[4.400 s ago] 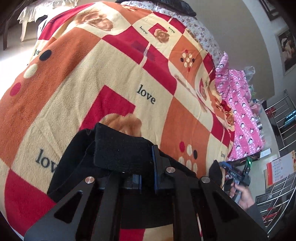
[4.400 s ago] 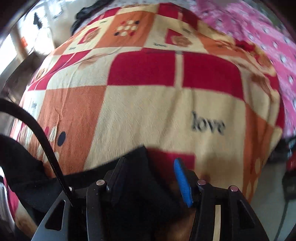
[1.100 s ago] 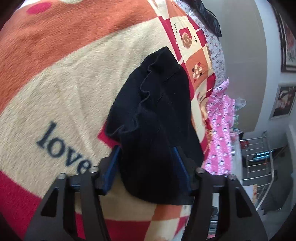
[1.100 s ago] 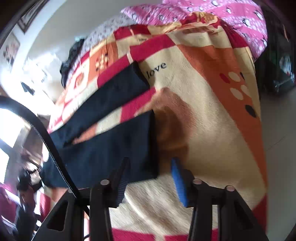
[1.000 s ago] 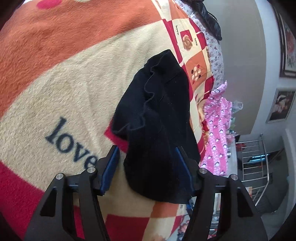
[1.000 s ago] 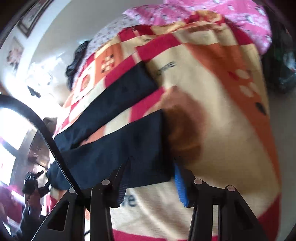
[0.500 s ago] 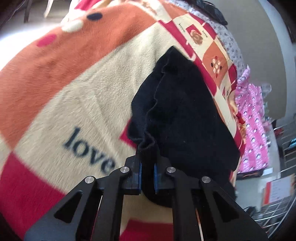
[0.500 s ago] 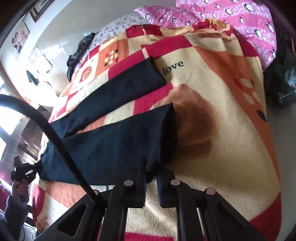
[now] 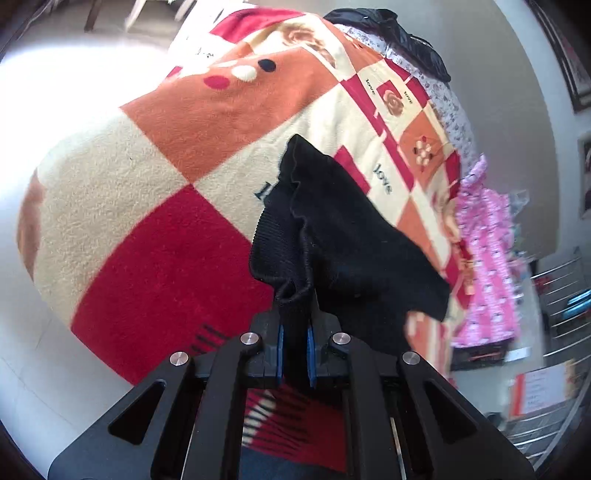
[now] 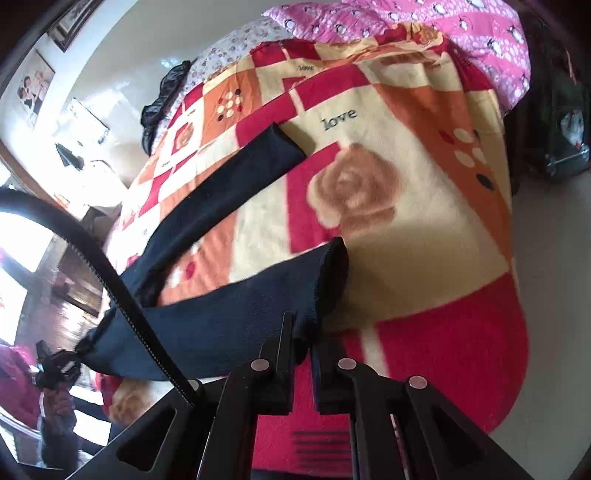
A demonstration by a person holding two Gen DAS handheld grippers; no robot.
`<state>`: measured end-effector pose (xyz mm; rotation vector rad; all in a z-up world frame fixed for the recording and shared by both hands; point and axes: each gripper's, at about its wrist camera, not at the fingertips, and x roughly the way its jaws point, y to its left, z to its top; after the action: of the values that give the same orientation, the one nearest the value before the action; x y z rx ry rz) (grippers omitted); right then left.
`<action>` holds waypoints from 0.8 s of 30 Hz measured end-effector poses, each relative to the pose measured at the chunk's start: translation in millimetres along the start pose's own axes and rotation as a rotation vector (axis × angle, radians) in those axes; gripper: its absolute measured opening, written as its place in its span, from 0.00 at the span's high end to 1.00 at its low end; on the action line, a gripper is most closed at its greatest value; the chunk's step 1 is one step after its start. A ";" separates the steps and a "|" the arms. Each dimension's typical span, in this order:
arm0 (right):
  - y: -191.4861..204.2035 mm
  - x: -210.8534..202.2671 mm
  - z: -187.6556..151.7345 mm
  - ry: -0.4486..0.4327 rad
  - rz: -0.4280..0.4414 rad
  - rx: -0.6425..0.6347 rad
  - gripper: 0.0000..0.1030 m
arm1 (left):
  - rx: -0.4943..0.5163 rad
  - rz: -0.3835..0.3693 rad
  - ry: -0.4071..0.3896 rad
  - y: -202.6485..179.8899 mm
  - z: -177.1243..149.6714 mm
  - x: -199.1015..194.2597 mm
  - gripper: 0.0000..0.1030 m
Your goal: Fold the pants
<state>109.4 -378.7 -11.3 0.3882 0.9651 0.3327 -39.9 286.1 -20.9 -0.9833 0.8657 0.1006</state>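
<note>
Black pants (image 9: 332, 236) lie on a bed under a red, orange and cream "love" blanket (image 9: 155, 236). In the left wrist view my left gripper (image 9: 294, 343) is shut on the ribbed waistband, which hangs bunched and lifted off the blanket. My right gripper (image 10: 302, 347) is shut on the hem of the near pant leg (image 10: 236, 317), raised above the blanket. The far pant leg (image 10: 229, 181) lies flat and stretched out. At the left edge of the right wrist view the left gripper (image 10: 59, 365) shows, held in a hand, with the waist end.
A pink patterned quilt (image 9: 487, 258) lies along the bed's far side. A dark garment (image 9: 391, 33) sits by the pillows. A metal rack (image 9: 561, 302) stands right of the bed. A black cable (image 10: 110, 280) crosses the right wrist view. Pale floor (image 9: 44, 96) borders the bed.
Both grippers went from open around the fabric to shut on it. Each then lifted its part of the pants up and back off the blanket.
</note>
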 end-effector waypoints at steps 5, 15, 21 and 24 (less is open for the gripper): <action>16.4 -25.6 9.3 -0.145 0.064 -0.038 0.94 | 0.028 0.008 -0.016 -19.6 19.8 -5.6 0.92; 6.7 -3.2 -9.0 -0.067 -0.085 -0.042 0.94 | 0.049 0.157 0.079 -2.9 8.3 32.1 0.90; -32.2 17.8 -13.7 0.087 -0.193 0.019 0.97 | 0.116 0.257 0.039 3.0 3.3 26.0 0.69; -29.4 -2.3 -5.5 0.020 -0.297 -0.024 0.96 | 0.119 0.351 -0.057 9.6 16.3 6.0 0.69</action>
<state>106.5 -404.7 -26.0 0.2153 1.0212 0.0780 -30.4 302.3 -27.3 -0.7076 0.9740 0.3706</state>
